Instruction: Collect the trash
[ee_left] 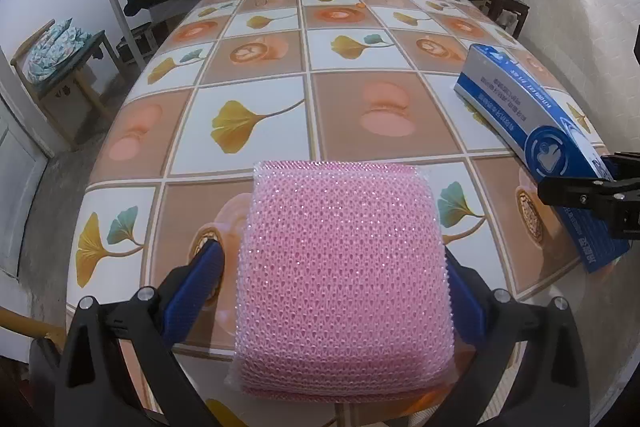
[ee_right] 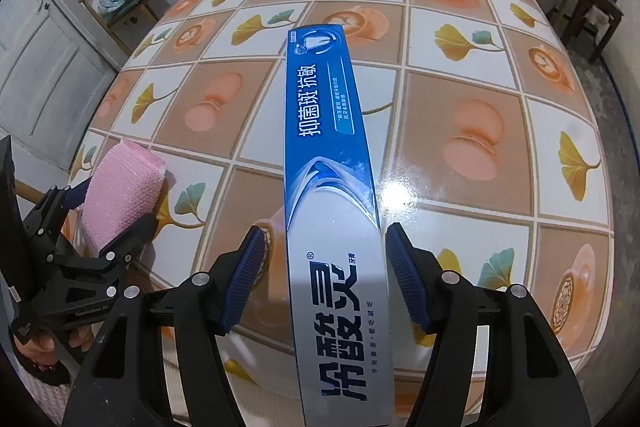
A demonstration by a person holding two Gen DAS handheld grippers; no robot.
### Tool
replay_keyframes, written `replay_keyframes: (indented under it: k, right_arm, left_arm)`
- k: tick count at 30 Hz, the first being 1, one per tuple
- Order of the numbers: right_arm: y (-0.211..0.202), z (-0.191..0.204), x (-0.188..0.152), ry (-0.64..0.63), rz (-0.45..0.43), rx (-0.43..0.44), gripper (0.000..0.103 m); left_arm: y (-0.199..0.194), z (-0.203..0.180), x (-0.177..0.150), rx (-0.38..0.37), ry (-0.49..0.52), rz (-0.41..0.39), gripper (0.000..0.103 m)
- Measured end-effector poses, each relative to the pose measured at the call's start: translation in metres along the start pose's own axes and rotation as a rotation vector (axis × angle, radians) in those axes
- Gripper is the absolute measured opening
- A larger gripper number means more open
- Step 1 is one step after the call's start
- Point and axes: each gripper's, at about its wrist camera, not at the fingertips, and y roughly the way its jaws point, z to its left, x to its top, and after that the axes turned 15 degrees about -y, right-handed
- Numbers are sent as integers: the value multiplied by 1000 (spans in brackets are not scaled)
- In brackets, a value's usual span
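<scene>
Lying lengthwise between the right gripper's [ee_right: 326, 275] spread fingers, a blue and silver toothpaste box [ee_right: 330, 187] points away across the table [ee_right: 460, 131]. Both blue pads [ee_right: 406, 277] stand off its sides with a gap showing, so this gripper is open around the box, not holding it. To its left, the left gripper [ee_left: 334, 279] has a pink mesh sponge [ee_left: 340, 267] between its fingers; the pads sit against or very close to the sponge's sides, but a firm grip cannot be confirmed. From the left gripper, the box [ee_left: 536, 131] lies ahead and to the right, and the right gripper [ee_left: 592, 195] appears at the frame's right edge.

The step in hand looks like grasping the box. Keeping it centred between the pads and closing squarely on its long sides should stop the light carton twisting. Squeezing gently matters, since thin card would probably crush or slip out.
</scene>
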Motion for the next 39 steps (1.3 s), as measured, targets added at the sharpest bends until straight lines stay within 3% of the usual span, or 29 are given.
replay_keyframes:
  k: [30, 39]
  right_arm:
    - [-1, -2, -1, 20, -7, 7, 61]
    - [-2, -8, -1, 39, -10, -1, 51]
  left_arm:
    - [-3, 0, -2, -4, -2, -19, 98]
    - [-5, -1, -2, 1, -1, -20, 98]
